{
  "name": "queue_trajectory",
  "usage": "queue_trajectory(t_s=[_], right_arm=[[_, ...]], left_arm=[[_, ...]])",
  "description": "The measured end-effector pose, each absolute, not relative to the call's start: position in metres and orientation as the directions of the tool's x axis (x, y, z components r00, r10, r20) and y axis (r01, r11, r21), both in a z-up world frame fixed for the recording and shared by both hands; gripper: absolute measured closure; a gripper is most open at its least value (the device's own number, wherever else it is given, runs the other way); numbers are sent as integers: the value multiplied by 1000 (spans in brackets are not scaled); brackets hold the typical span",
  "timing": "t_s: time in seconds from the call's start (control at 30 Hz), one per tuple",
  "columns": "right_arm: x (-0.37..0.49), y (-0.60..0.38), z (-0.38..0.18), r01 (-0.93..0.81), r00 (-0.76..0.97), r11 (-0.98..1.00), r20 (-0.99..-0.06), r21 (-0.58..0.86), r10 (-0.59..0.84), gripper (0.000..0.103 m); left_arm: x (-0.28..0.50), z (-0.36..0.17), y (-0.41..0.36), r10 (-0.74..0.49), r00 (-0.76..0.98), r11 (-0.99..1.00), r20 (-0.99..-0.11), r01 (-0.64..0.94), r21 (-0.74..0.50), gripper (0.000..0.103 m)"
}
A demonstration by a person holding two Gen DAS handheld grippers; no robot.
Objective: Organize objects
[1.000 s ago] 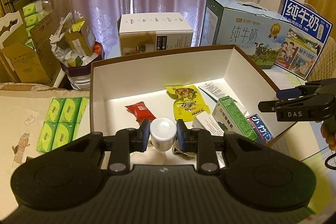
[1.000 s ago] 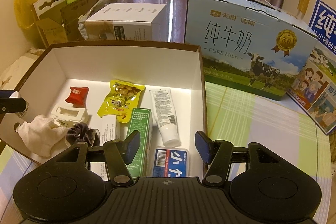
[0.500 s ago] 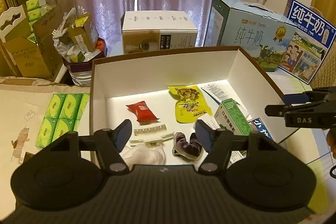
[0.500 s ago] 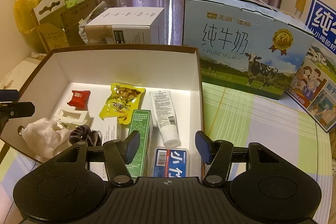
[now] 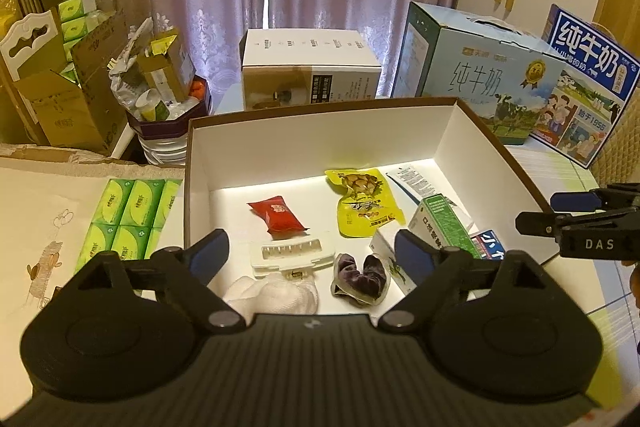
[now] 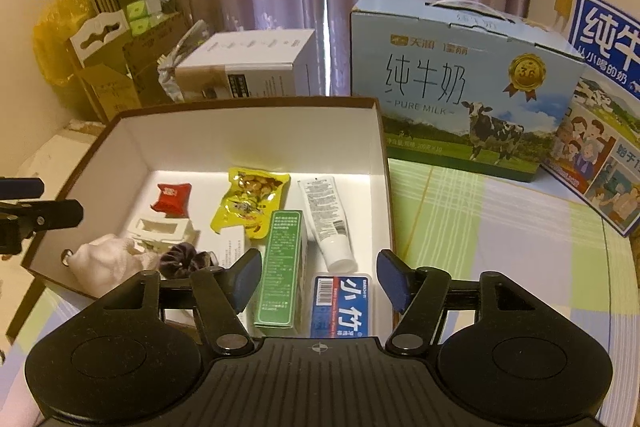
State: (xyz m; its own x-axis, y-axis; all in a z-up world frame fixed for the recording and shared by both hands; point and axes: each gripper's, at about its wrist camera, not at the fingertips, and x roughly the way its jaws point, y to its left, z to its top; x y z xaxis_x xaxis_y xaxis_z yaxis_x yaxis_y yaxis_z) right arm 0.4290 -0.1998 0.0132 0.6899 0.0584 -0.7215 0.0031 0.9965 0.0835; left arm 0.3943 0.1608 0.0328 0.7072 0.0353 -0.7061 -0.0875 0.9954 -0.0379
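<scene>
A white box with a brown rim (image 5: 320, 147) holds a red packet (image 5: 276, 215), a yellow snack pouch (image 5: 362, 205), a white tube (image 6: 324, 211), a green carton (image 6: 282, 259), a blue carton (image 6: 340, 303), a white plastic tray (image 5: 292, 253), a white cloth (image 5: 276, 295) and a purple scrunchie (image 5: 360, 277). My left gripper (image 5: 312, 251) hovers over the box's near left side, its jaws opening and nothing between the pads. My right gripper (image 6: 318, 267) hangs over the near right corner above the two cartons, jaws opening, touching neither.
Two milk cases (image 6: 464, 91) and a white carton (image 5: 310, 67) stand behind the box. Green tissue packs (image 5: 128, 215) lie on the table to its left. Cardboard boxes and clutter (image 5: 80, 99) fill the far left. A checked cloth (image 6: 500, 247) covers the table to the right.
My left gripper was shut on a white-lidded jar; its jaws have spread wide and the jar is out of view. The right jaws have widened slightly.
</scene>
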Motion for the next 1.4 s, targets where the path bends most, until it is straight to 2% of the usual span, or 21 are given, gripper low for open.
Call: queue_trajectory(t_s=[0.27, 0.77, 0.93, 1.17, 1.4], right_arm=[[397, -197, 36, 38, 733, 989, -676, 140, 68, 37], [316, -172, 60, 111, 779, 975, -627, 192, 34, 33], [290, -167, 61, 108, 788, 970, -614, 218, 50, 32], [257, -166, 59, 60, 784, 974, -615, 219, 90, 32], [216, -174, 55, 3, 758, 969, -633, 248, 160, 32]], left_arm=[[381, 48, 153, 45, 741, 996, -670, -82, -24, 1], [332, 70, 143, 4, 793, 1000, -610, -17, -15, 1], [299, 74, 133, 60, 805, 998, -590, -32, 58, 1], [248, 80, 123, 53, 800, 997, -597, -77, -14, 1], [195, 72, 93, 84, 762, 992, -642, -126, -21, 1]])
